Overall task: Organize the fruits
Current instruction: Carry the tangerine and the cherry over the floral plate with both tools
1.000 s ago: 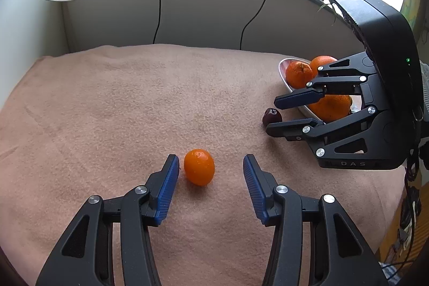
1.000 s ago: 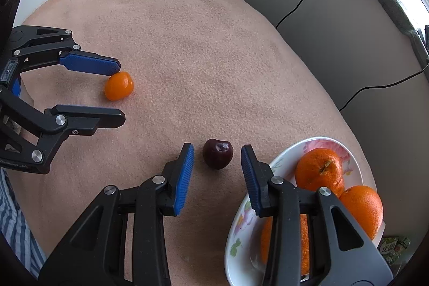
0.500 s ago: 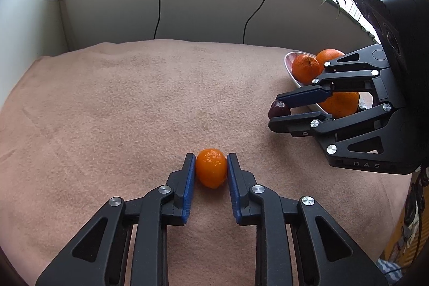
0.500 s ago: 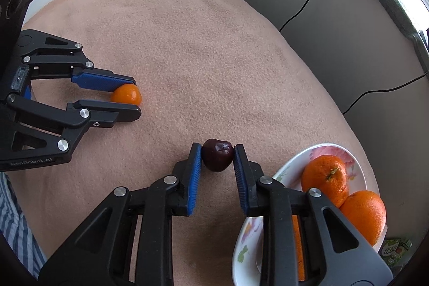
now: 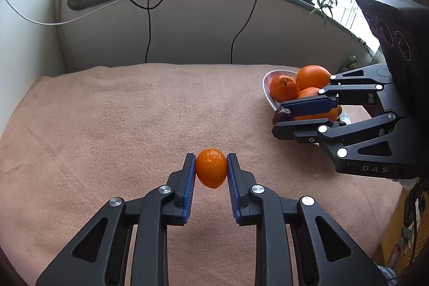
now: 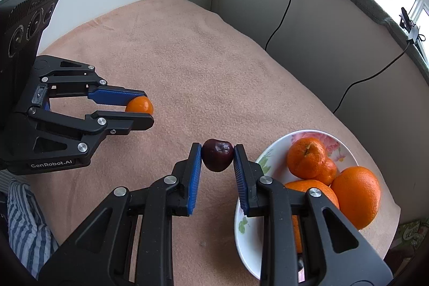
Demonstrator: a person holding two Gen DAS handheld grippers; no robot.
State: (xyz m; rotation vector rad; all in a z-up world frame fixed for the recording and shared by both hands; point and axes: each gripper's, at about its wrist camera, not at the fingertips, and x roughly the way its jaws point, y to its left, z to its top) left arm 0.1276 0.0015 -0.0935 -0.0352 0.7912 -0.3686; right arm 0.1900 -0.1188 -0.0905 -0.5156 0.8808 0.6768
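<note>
In the left wrist view, the left hand-held gripper (image 5: pixel 211 173) is clenched on a small orange fruit, probably a kumquat (image 5: pixel 211 171), which sits between the two blue pads near the tips, at the centre of the picture. The fruit seems to be just above the pink blanket (image 5: pixel 120 119) that covers the bench. At 3 o'clock, the right hand-held gripper (image 5: pixel 295 113) holds a dark fruit (image 5: pixel 281 114) close to the bowl (image 5: pixel 266 87), where three oranges (image 5: pixel 312 77) are piled.

In the right wrist view, the right hand-held gripper (image 6: pixel 217 160) is grasping a dark red fruit, maybe a cherry or a small plum (image 6: pixel 217 158), again only with the front ends of the pads. The white flowered bowl (image 6: pixel 242 229) lies at 4 o'clock, just beside the right finger, and it holds three oranges (image 6: pixel 356 195) and a tangerine (image 6: pixel 308 158). The left hand-held gripper (image 6: pixel 139 110) with its kumquat (image 6: pixel 139 106) is at 9 o'clock, well apart from the bowl. A striped sleeve (image 6: pixel 24 219) shows at 8 o'clock.

I judge that both fruits must go into the bowl now. The risk is that a round, smooth fruit held only at the tips can slip or roll out when the gripper tilts. Also the bowl is already quite full, so a dropped fruit may bounce off the oranges and roll over the rim, and the right finger could knock the bowl edge.
</note>
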